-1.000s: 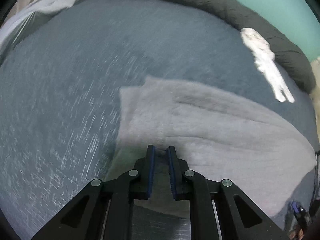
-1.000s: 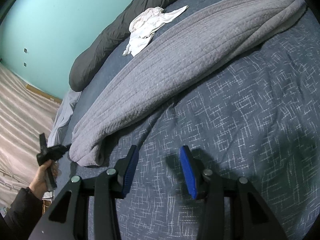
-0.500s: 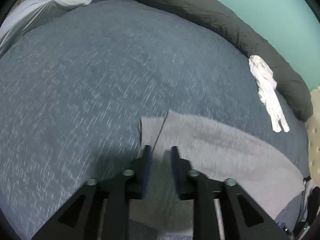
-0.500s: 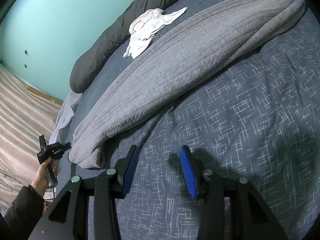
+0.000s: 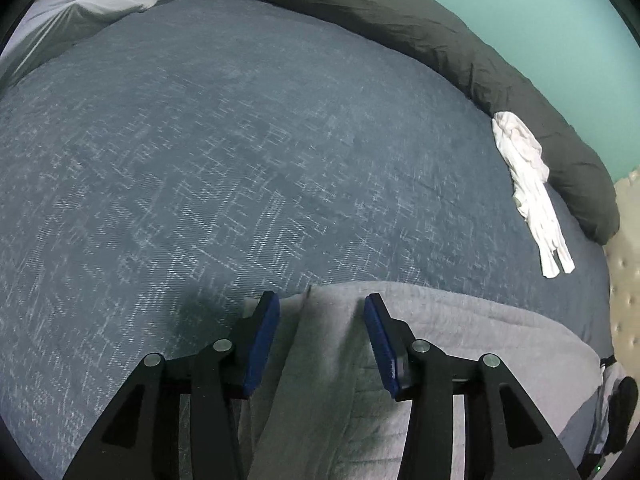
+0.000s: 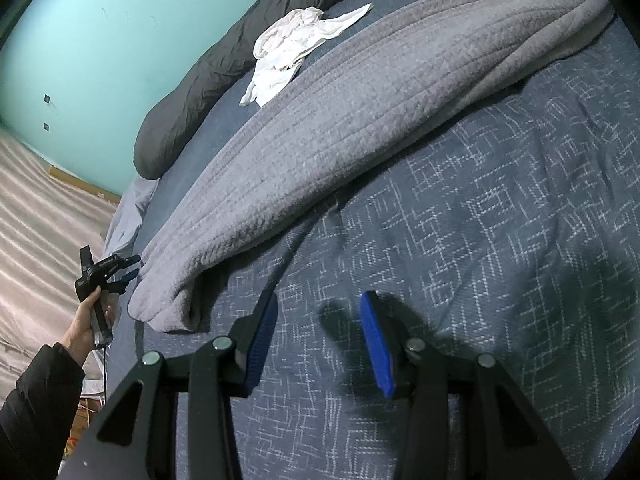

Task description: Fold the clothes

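Note:
A long grey quilted garment (image 6: 360, 120) lies folded lengthwise across the blue bedspread (image 6: 500, 220). In the left wrist view its near end (image 5: 440, 360) fills the lower right. My left gripper (image 5: 322, 312) is open over that end's corner, nothing between its blue pads. From the right wrist view the left gripper (image 6: 128, 268) shows small at the garment's left end, held by a hand. My right gripper (image 6: 318, 312) hovers open above bare bedspread, a little to the right of the garment's end. A crumpled white garment (image 6: 296, 48) lies beyond the grey one.
A dark grey rolled duvet (image 5: 460, 52) runs along the bed's far edge against a teal wall (image 6: 120, 20). A pale sheet (image 5: 100, 12) bunches at the far left corner. A person's hand (image 6: 86, 320) and black sleeve (image 6: 36, 400) show at the bed's left side.
My left gripper let go of the grey garment's corner and opened wide, pulling back so more bare bedspread shows. The right gripper barely moved.

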### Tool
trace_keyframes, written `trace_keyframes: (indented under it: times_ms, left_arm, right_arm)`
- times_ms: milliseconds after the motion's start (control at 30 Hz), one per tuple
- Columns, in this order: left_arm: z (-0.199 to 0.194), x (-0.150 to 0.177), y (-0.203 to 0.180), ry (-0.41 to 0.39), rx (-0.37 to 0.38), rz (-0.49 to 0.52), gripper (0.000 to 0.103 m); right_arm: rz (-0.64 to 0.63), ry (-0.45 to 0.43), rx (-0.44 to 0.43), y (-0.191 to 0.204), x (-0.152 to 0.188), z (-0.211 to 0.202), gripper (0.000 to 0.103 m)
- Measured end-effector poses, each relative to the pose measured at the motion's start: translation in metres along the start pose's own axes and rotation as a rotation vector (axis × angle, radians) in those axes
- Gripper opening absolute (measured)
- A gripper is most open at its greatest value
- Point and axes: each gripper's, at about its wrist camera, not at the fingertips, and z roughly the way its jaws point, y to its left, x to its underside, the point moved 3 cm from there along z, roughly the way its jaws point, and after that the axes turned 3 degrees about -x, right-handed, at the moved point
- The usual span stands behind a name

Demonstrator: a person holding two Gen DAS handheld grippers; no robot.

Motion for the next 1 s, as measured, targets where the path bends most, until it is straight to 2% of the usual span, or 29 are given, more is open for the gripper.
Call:
trace_keyframes:
  times_ms: [33, 67, 133, 167, 300, 600, 800, 1000]
  left_arm:
    - [0.002, 0.000, -0.002, 0.005, 0.002, 0.006, 0.028]
    - [0.003, 0.001, -0.003, 0.009, 0.001, 0.012, 0.019]
    - [0.003, 0.002, -0.003, 0.011, -0.004, 0.022, 0.007]
    - [0.003, 0.002, -0.004, 0.010, -0.005, 0.026, 0.006]
    - [-0.003, 0.001, -0.007, -0.017, -0.024, 0.044, 0.004]
    - [-0.018, -0.005, 0.013, -0.031, -0.059, -0.029, 0.004]
    - [0.011, 0.000, 0.013, 0.049, -0.129, -0.015, 0.005]
    - [0.000, 0.000, 0.011, 0.029, -0.132, -0.011, 0.015]
  right_arm:
    - [-0.001, 0.001, 0.001, 0.000, 0.000, 0.001, 0.044]
    - [-0.001, 0.002, 0.001, 0.000, 0.000, 0.001, 0.044]
    - [-0.001, 0.003, 0.002, -0.001, 0.000, 0.002, 0.044]
    - [0.000, 0.004, 0.003, -0.001, 0.000, 0.002, 0.044]
    - [0.001, 0.005, 0.003, -0.001, 0.001, 0.002, 0.044]
    - [0.001, 0.000, 0.000, -0.001, -0.001, 0.000, 0.044]
    - [-0.004, -0.003, 0.001, -0.002, -0.001, -0.002, 0.044]
    - [-0.014, 0.008, -0.012, 0.004, 0.001, 0.001, 0.044]
